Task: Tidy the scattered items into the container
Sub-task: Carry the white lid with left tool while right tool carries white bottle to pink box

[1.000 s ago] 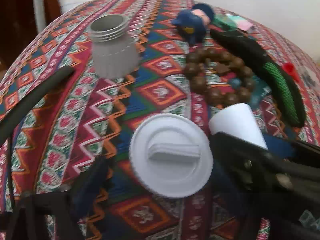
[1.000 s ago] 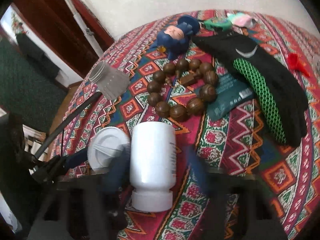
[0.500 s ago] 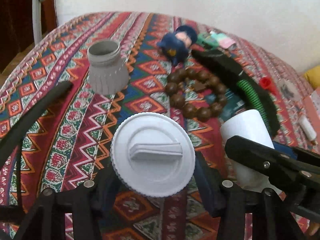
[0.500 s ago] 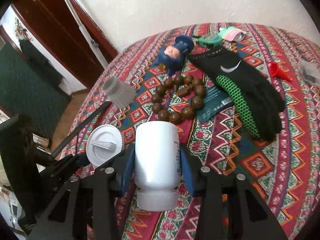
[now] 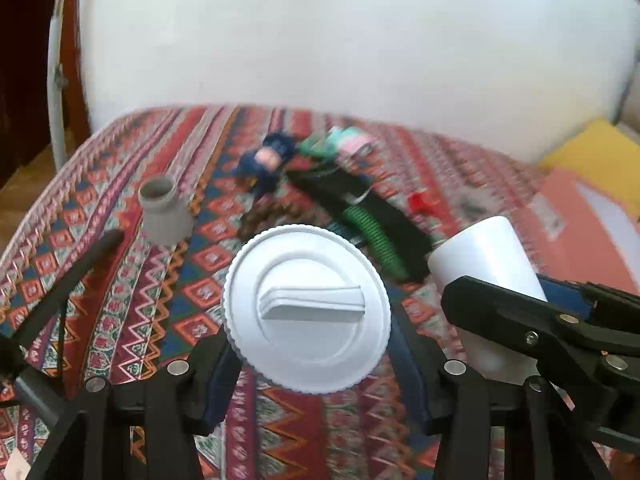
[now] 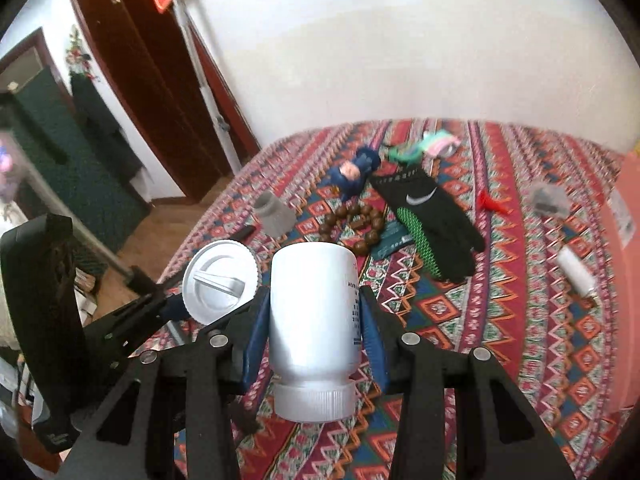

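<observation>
Left gripper point(image 5: 308, 356) clamps the white lid point(image 5: 307, 308); right gripper point(image 6: 314, 322) clamps the white bottle point(image 6: 314, 320). Far items on the patterned cloth point(image 6: 500, 300) blur.

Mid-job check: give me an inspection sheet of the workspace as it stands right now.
Surface: patterned cloth, items spread over its far half.
Job's things: white bottle held off the cloth, neck toward the camera; white lid held separately; orange container at the right edge.
Clutter: wooden bead bracelet, black-and-green glove, blue figurine, grey threaded fitting, red piece, small white cylinder, teal packet.
Grippers: left gripper shut on the lid; right gripper shut on the bottle.
Cables: black rod or cable at the cloth's left edge; which one, unclear.
Surroundings: white wall, dark wooden door.
</observation>
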`<state>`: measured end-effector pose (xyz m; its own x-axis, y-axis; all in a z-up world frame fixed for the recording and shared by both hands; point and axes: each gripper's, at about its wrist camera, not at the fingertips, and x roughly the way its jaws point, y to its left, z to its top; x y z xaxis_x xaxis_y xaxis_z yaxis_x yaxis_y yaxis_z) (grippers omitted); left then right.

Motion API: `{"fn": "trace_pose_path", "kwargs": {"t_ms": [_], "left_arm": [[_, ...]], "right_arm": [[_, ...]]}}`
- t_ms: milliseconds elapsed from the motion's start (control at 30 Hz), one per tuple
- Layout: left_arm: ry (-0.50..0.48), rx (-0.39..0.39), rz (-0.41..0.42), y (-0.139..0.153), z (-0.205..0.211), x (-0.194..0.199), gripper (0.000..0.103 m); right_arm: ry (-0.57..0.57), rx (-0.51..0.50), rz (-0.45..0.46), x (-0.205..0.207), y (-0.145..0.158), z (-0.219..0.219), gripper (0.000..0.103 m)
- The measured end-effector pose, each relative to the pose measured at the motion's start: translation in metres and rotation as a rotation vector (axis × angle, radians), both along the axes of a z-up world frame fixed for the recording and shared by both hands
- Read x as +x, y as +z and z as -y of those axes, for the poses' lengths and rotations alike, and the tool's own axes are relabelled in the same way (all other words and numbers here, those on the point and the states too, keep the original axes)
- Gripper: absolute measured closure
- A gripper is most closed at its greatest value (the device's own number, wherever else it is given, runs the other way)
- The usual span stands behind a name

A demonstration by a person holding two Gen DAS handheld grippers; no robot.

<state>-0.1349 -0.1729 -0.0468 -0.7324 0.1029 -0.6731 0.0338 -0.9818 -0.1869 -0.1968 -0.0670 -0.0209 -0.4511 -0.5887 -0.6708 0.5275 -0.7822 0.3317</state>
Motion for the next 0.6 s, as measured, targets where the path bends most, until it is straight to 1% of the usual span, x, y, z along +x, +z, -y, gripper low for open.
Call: {"fn": "trace_pose_path", "kwargs": {"t_ms": [133, 367, 500, 600], "left_arm": [[-0.035, 0.001, -0.085, 0.036, -0.019, 0.025, 0.045], [-0.109, 0.006, -0.214, 0.09, -0.057, 0.062, 0.045], [-0.161, 0.006, -0.278, 0.117, -0.083, 0.08, 0.045], [-0.207, 0.001, -0.323, 0.134, -0.107, 0.09, 0.045]], "right_arm": [[0.009, -0.037, -0.065, 0.029, 0.036, -0.024, 0.058], [0.001, -0.099, -0.19, 0.079, 0.096, -0.075, 0.058], [-0.019, -0.136, -0.254, 0.106, 0.125, -0.111, 0.058], [-0.047, -0.165, -0.29, 0.121, 0.142, -0.14, 0.058]]}}
